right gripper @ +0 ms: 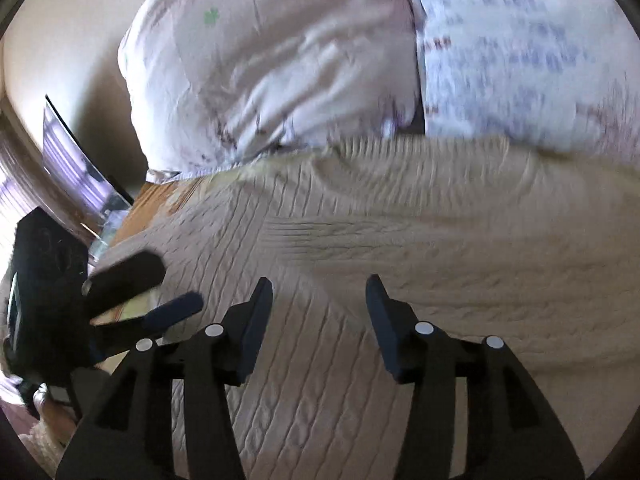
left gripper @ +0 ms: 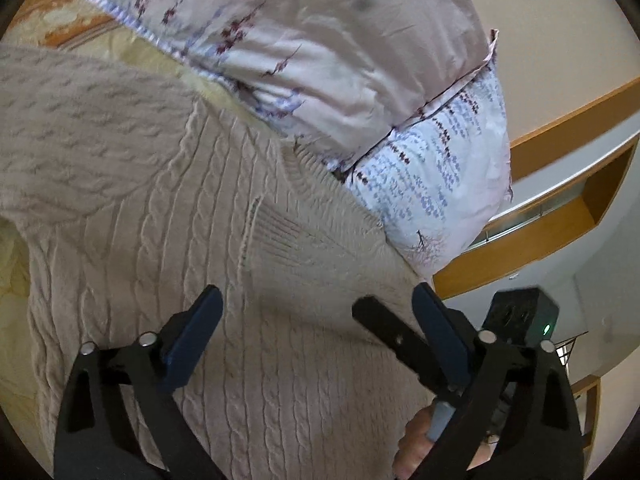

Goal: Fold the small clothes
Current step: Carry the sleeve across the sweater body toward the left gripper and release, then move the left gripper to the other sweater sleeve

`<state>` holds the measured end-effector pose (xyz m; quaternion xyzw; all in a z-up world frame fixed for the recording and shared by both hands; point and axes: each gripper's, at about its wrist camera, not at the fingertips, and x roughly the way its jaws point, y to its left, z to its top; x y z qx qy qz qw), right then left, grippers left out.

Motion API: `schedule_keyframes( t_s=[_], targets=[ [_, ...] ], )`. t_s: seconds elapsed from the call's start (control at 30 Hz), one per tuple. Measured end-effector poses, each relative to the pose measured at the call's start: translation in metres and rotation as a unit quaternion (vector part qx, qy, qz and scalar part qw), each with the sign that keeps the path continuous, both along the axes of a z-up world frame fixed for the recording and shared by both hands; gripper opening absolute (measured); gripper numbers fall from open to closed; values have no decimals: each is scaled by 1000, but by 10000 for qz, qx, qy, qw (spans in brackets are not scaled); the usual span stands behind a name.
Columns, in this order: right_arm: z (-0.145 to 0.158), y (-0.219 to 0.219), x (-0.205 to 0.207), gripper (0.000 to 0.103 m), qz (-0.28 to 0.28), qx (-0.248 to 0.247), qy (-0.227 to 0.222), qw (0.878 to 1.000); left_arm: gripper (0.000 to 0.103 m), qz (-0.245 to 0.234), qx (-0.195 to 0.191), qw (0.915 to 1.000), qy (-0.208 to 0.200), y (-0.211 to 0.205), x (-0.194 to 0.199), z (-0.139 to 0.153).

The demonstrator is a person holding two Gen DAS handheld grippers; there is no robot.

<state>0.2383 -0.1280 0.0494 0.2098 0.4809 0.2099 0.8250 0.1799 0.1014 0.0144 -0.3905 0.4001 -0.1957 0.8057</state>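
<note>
Both tongs (left gripper: pixel 318 300) (right gripper: pixel 320 292) agape, seemingly clear of beige sweater (left gripper: pixel 160 200).

Both grippers are black, with angular arms that carry triangular cut-outs and round silver pivot pins. The left gripper (left gripper: pixel 316 304) and right gripper (right gripper: pixel 320 292) each end in flat dark-blue pads. A black box (left gripper: pixel 520 314) on one gripper shows a small green light.
</note>
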Motion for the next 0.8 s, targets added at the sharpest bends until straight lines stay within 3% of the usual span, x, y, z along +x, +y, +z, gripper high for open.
schedule_keyframes(
  t_s=[0.13, 0.2, 0.27, 0.37, 0.47, 0.67, 0.73, 0.8],
  targets=[
    [-13, -64, -22, 52, -978, 897, 487, 9900, 83, -97, -50, 9997, 223, -8, 8, -6],
    [-23, -104, -35, 52, -1615, 1379, 738, 9744, 79, -81, -121, 9991, 386, -10, 12, -10],
    [-39, -145, -52, 52, -2338, 1865, 974, 9492, 75, -58, -152, 9984, 533, -12, 17, -15],
    [-53, -183, -61, 52, -3079, 2024, 1055, 9236, 67, 6, -70, 9977, 681, -15, 24, -20],
    [-62, -210, -67, 43, -3593, 2256, 915, 9009, 55, 67, 9, 9975, 705, -15, 33, -23],
    [-66, -221, -69, 38, -4008, 2137, 685, 8882, 47, 121, 130, 9975, 686, -14, 53, -27],
    [-66, -220, -69, 34, -4035, 2061, 659, 8891, 46, 129, 133, 9974, 694, -14, 57, -28],
    [-66, -224, -75, 33, -4047, 1988, 624, 8904, 35, 116, 208, 9973, 689, -15, 62, -28]
  ],
)
